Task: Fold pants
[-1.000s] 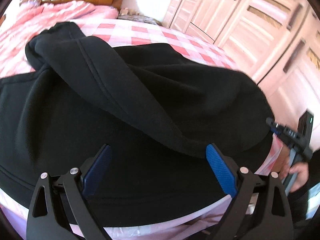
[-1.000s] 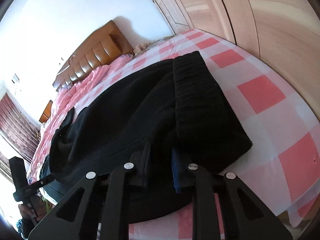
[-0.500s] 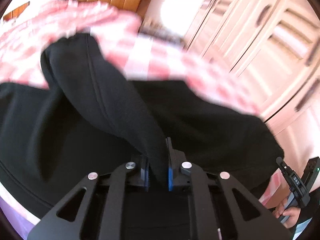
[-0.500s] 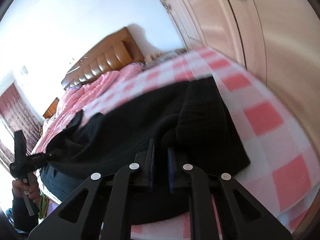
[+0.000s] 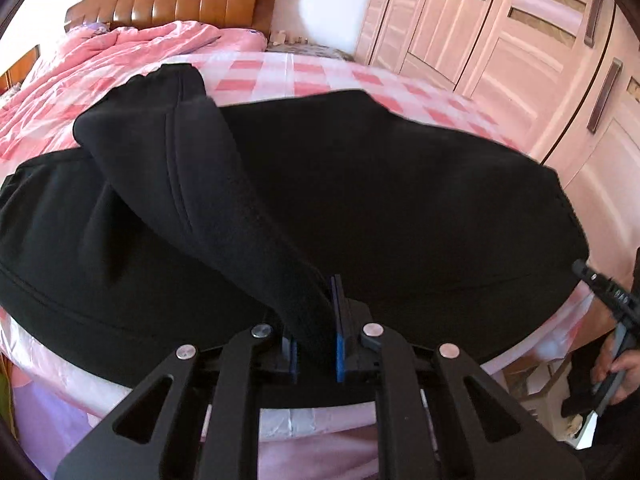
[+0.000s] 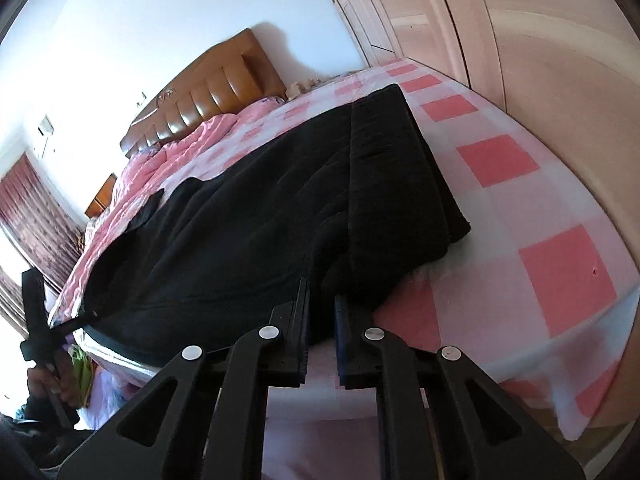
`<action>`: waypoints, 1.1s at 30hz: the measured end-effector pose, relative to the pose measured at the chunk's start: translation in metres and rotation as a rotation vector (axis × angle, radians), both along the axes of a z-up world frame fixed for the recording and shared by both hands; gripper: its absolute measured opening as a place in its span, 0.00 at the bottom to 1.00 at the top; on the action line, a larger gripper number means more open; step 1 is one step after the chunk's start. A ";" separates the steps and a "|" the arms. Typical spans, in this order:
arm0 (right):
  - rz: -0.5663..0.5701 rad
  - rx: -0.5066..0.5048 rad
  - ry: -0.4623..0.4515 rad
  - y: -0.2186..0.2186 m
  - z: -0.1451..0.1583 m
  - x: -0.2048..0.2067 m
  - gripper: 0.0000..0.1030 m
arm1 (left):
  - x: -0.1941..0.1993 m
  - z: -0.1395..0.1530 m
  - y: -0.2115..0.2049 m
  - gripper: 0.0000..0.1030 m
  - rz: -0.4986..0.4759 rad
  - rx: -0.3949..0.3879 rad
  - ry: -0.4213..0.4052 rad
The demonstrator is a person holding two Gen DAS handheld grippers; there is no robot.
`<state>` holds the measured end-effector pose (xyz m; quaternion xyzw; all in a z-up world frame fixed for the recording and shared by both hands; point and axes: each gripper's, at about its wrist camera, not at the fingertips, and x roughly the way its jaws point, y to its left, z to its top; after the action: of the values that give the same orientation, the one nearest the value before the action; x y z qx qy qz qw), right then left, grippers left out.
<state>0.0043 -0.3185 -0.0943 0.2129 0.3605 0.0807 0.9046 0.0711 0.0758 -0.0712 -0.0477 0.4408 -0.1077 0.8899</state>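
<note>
Black pants (image 5: 380, 208) lie spread across the bed, with one leg (image 5: 192, 168) folded diagonally over the rest. My left gripper (image 5: 314, 344) is shut on the near end of that folded leg. In the right wrist view the pants (image 6: 280, 220) run along the bed, with the ribbed waistband (image 6: 392, 176) at the right end. My right gripper (image 6: 322, 340) is shut on the pants' near edge by the waistband. The right gripper also shows in the left wrist view (image 5: 600, 280) at the pants' right end. The left gripper shows in the right wrist view (image 6: 64, 326) at the far left.
The bed has a pink-and-white checked sheet (image 6: 552, 280), a rumpled pink quilt (image 5: 100, 60) and a brown headboard (image 5: 180, 0). Pale wardrobe doors (image 5: 520, 40) stand close along the bed's right side. The mattress edge (image 5: 304, 424) is just below my left gripper.
My left gripper went from open over the folded leg to shut on its end. My right gripper stayed shut on the waistband end and lifted it slightly.
</note>
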 end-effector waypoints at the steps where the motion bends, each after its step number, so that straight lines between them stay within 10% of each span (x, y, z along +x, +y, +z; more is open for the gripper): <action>1: 0.003 -0.010 -0.011 0.001 0.005 0.000 0.10 | -0.002 0.001 0.003 0.12 0.002 -0.009 -0.004; 12: 0.004 -0.013 0.031 -0.003 -0.012 0.002 0.12 | -0.007 -0.010 -0.003 0.13 -0.009 0.031 -0.008; 16: 0.028 -0.066 0.016 0.000 0.002 -0.003 0.32 | -0.008 -0.011 -0.004 0.19 -0.011 0.048 -0.008; 19: -0.044 -0.086 -0.013 -0.009 0.010 -0.013 0.70 | -0.012 -0.011 -0.006 0.25 -0.017 0.076 -0.024; 26: -0.126 0.015 -0.005 -0.032 0.001 -0.001 0.52 | -0.010 -0.014 0.005 0.42 0.005 0.038 -0.017; 33: -0.134 -0.131 -0.131 -0.024 0.036 0.000 0.22 | -0.011 -0.015 0.002 0.44 0.006 0.063 -0.026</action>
<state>0.0047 -0.3421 -0.0584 0.1712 0.2899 0.0099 0.9416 0.0604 0.0774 -0.0865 -0.0195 0.4324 -0.0918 0.8968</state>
